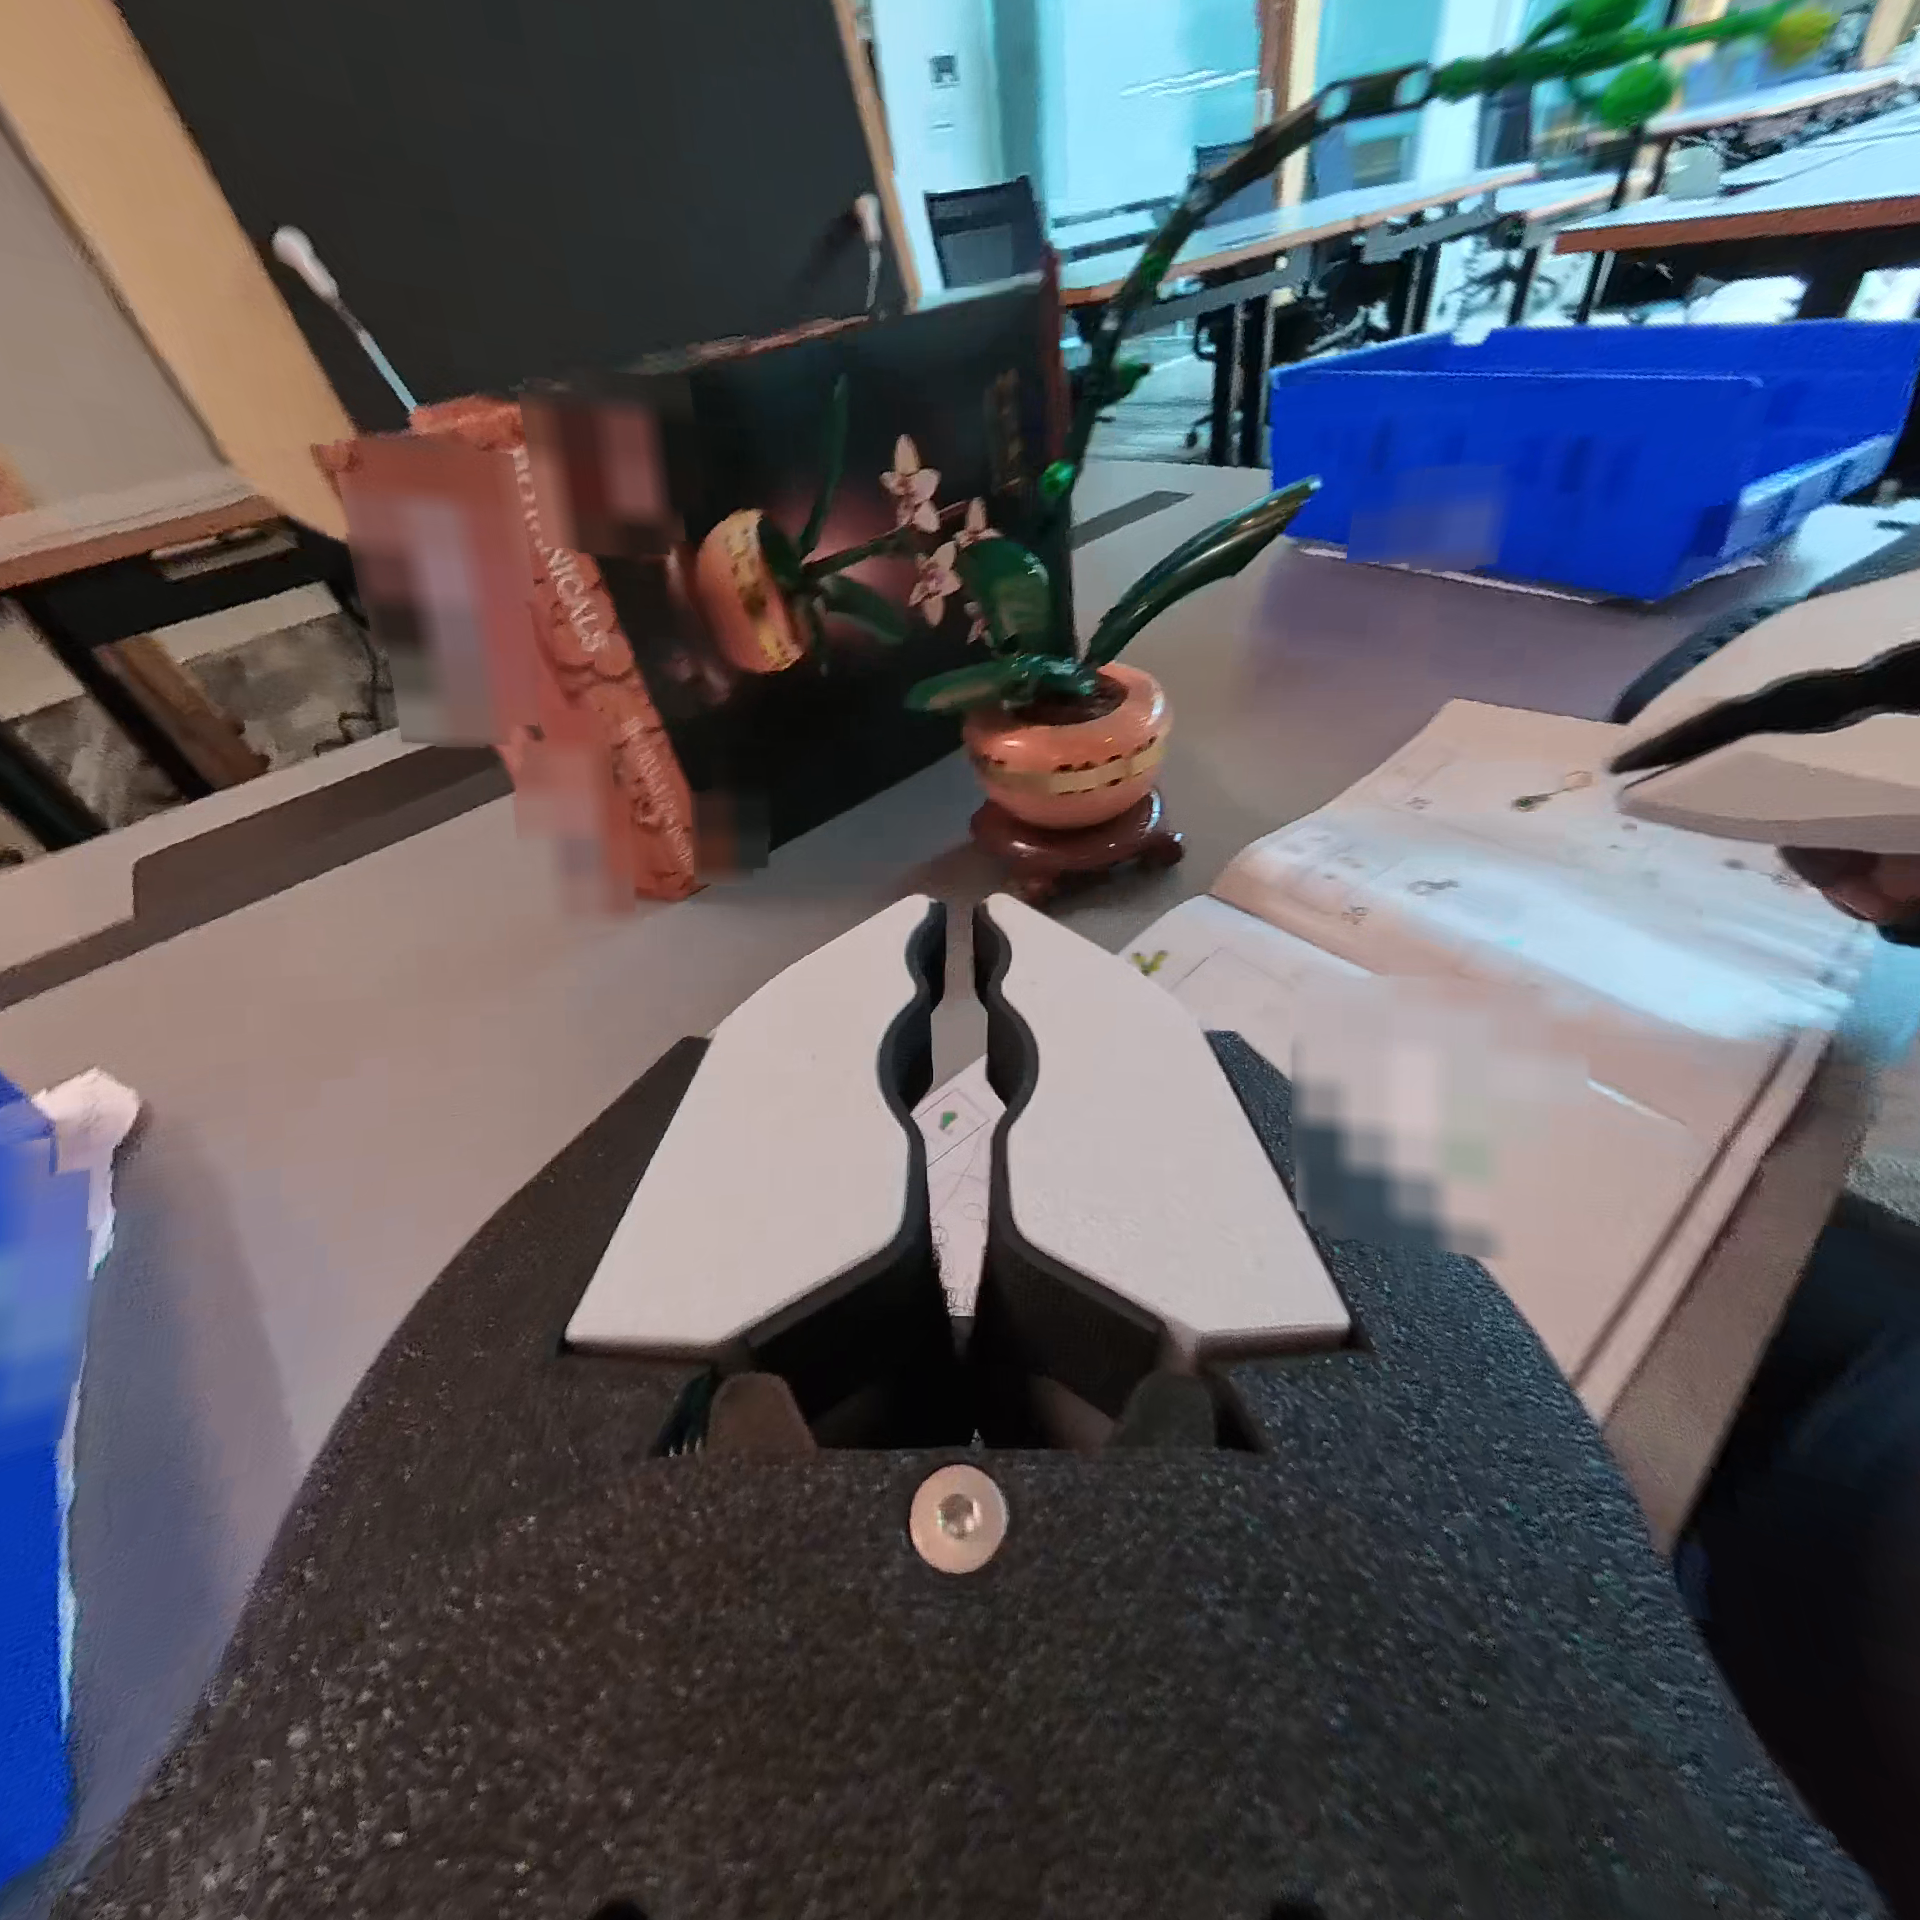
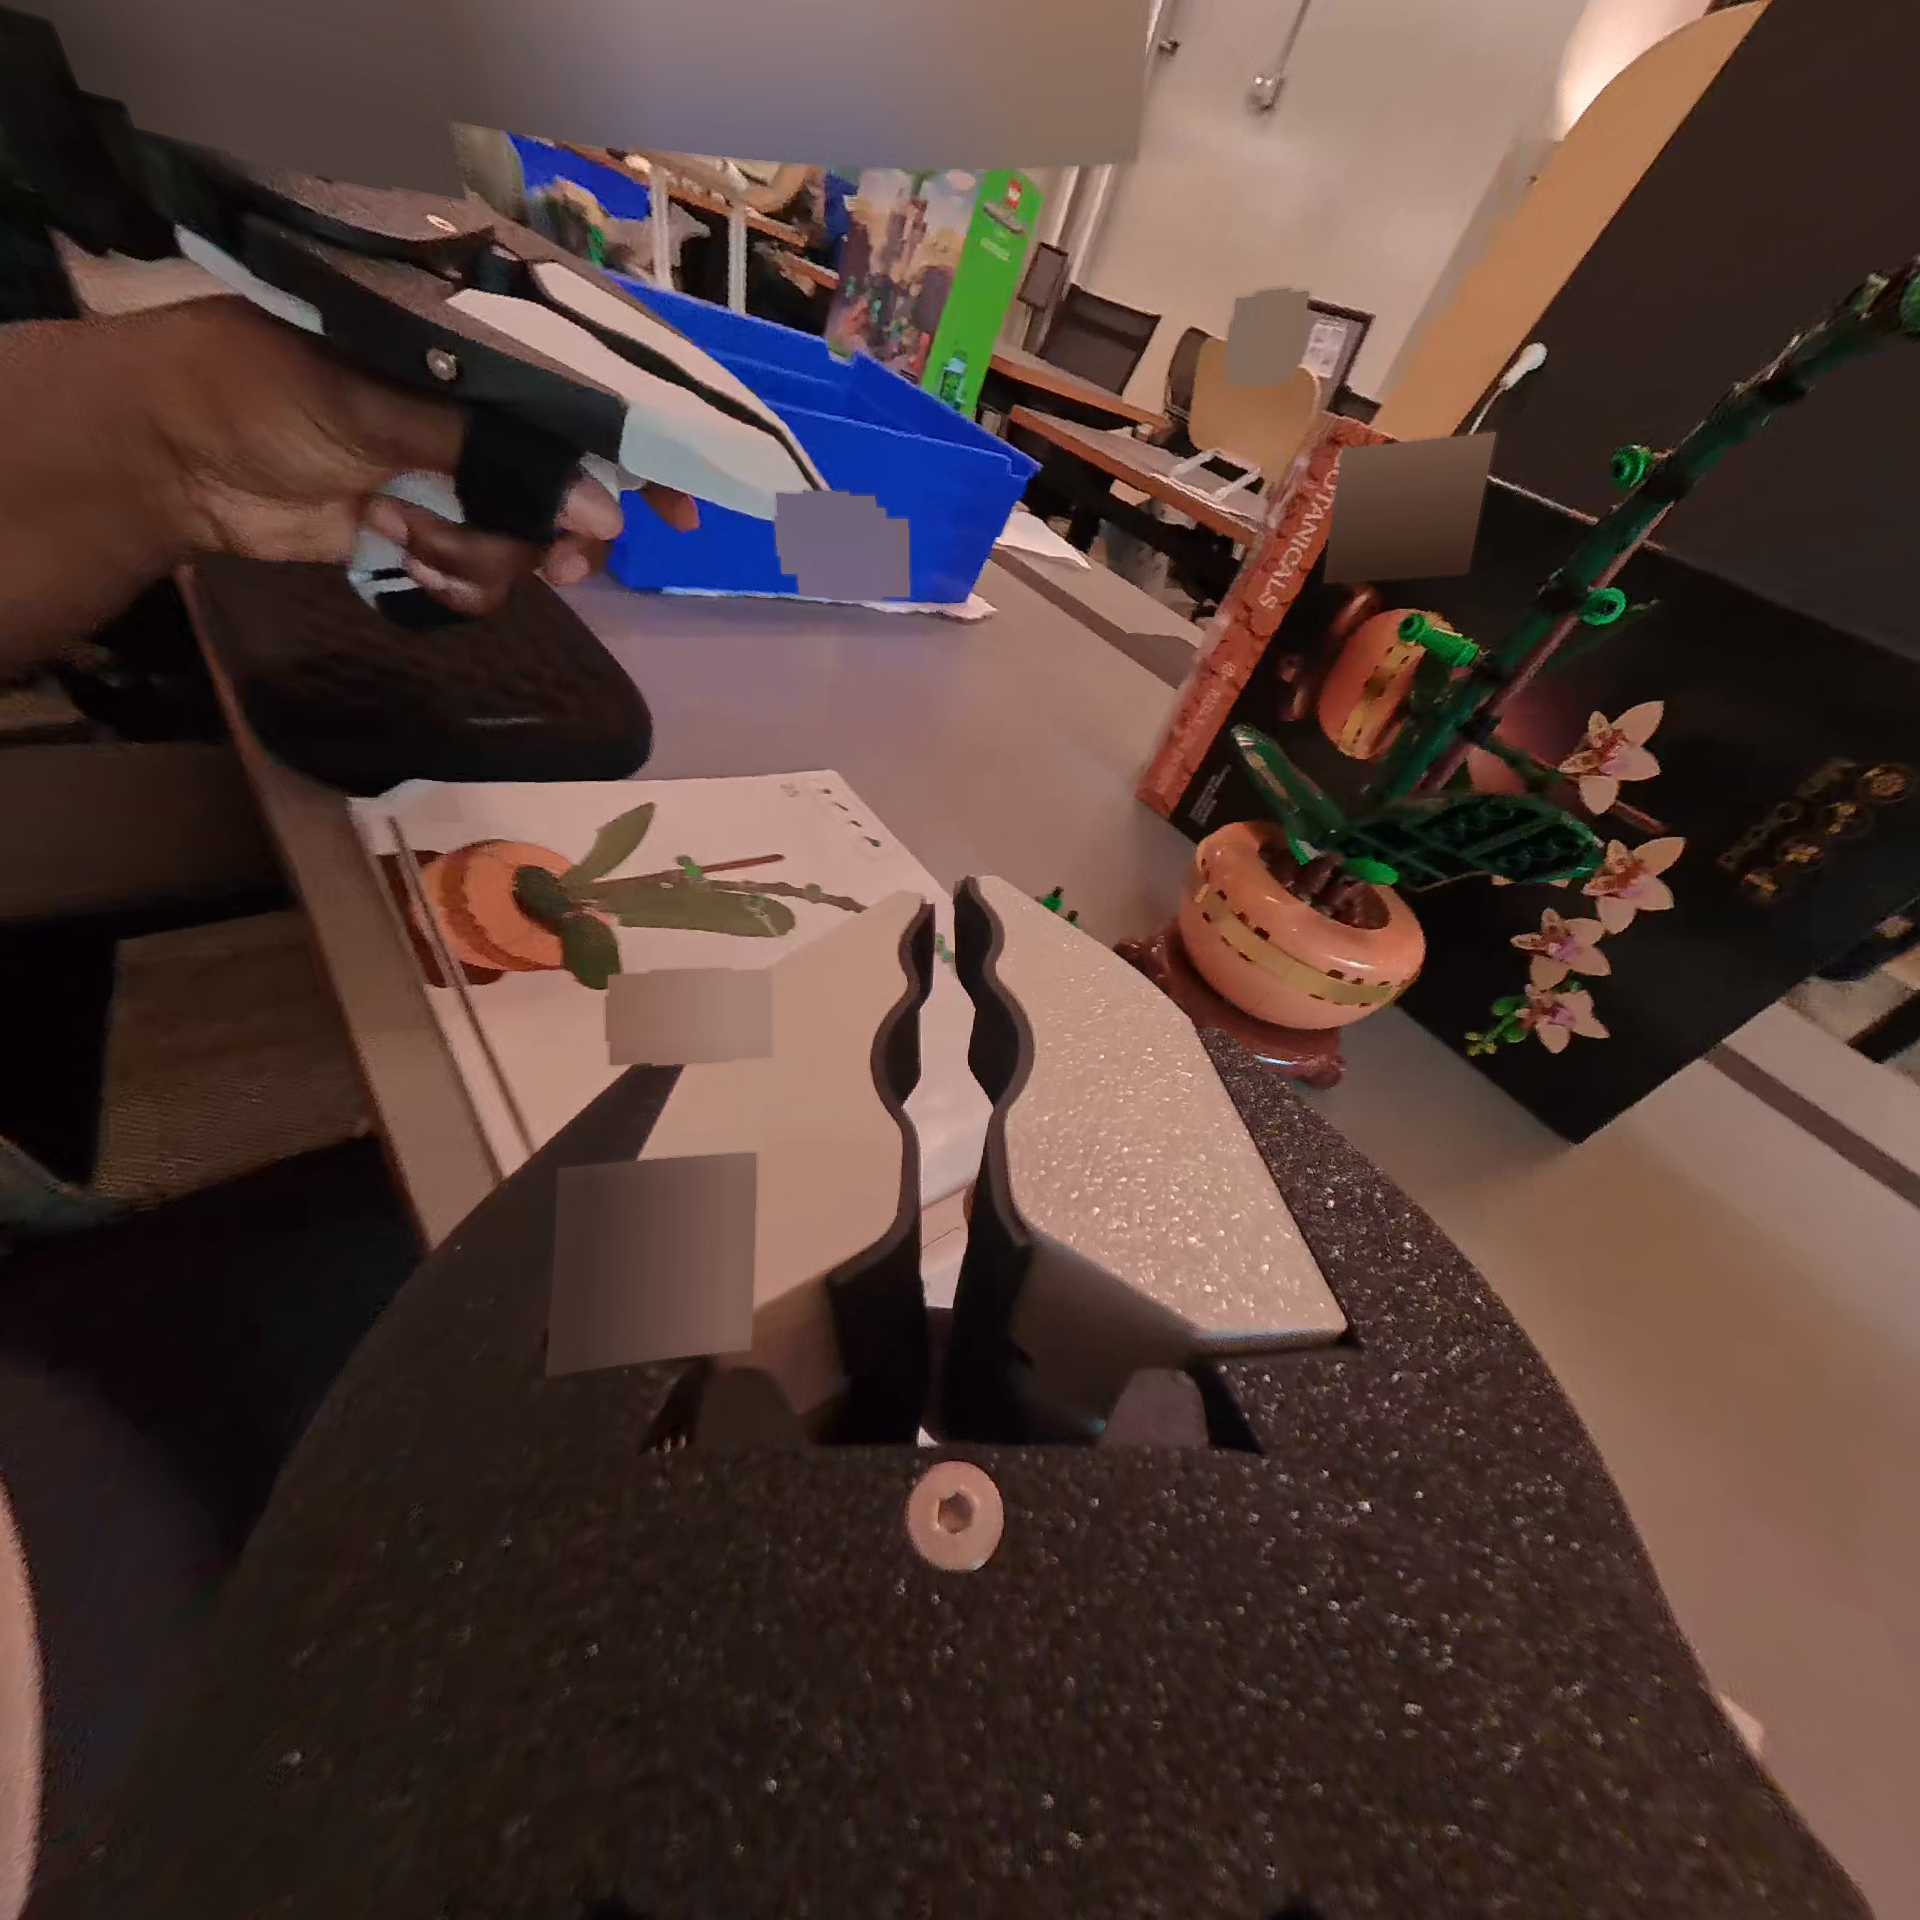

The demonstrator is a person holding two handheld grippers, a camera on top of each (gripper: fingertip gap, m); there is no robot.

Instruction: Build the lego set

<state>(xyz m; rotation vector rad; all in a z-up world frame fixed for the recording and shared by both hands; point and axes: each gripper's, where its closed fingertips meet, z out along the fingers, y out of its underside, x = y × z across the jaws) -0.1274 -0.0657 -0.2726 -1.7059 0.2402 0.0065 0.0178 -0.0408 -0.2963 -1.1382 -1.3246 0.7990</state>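
Both grippers, left [image 1: 959, 914] and right [image 2: 943, 896], hover nearly closed and empty over the open instruction booklet [image 1: 1507, 935]; beyond it, the potted lego orchid [image 2: 1340, 914] has stem and leaves but lacks flowers.

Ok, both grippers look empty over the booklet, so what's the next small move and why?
Probably ease the right gripper forward to the small green piece lying past the booklet, beside the potted plant model. Both grippers' fingers are nearly closed on nothing, so a piece must be picked up before building can go on; the left gripper just hovers.
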